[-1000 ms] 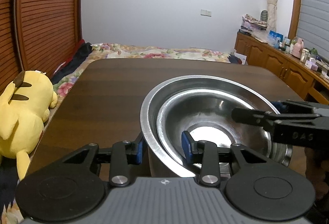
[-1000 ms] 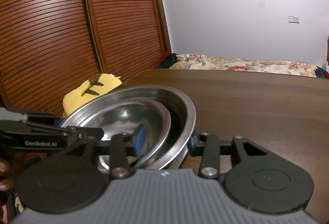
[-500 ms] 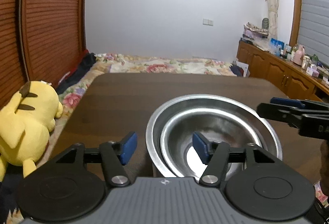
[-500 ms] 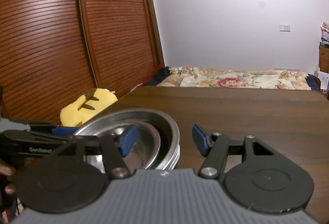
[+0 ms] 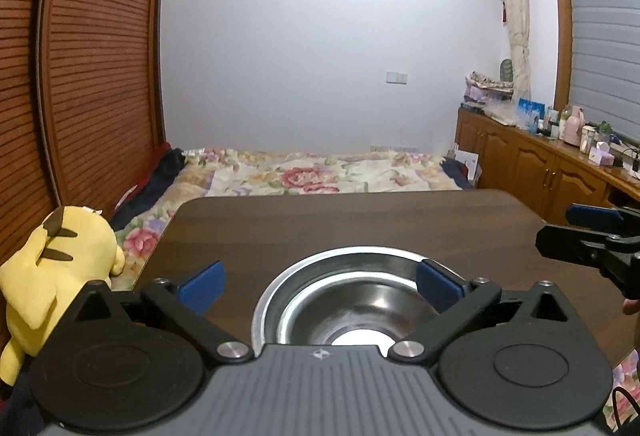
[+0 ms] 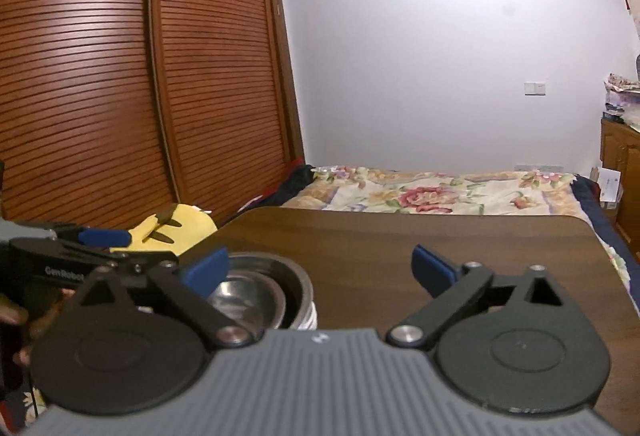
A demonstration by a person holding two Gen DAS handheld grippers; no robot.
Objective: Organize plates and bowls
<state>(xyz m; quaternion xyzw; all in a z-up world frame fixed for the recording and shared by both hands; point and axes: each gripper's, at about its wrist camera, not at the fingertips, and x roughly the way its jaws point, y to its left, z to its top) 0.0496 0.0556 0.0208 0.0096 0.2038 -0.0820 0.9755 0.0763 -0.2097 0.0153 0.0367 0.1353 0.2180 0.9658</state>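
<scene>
Two steel bowls sit nested on the dark wooden table point(image 5: 360, 228): a smaller bowl point(image 5: 360, 300) inside a larger one point(image 5: 304, 264). My left gripper point(image 5: 320, 284) hovers above their near side. Its jaws are opening wide, and the blue pads touch neither bowl. In the right wrist view the nested bowls point(image 6: 256, 292) lie low at the left. My right gripper point(image 6: 320, 270) is beside and above them, its jaws also opening with only bare table between them. Each gripper shows in the other's view: right gripper point(image 5: 576, 232), left gripper point(image 6: 132, 248).
A yellow plush toy point(image 5: 52, 268) lies off the table's left edge. A bed with a floral cover point(image 5: 320, 171) stands beyond the far edge. Slatted wooden wardrobe doors point(image 6: 100, 75) line the left, and a cluttered wooden cabinet point(image 5: 560, 171) the right.
Both grippers let go of the bowl rims, opened wide, and rose and drew back. The nested bowls stay on the table and now sit lower in both views.
</scene>
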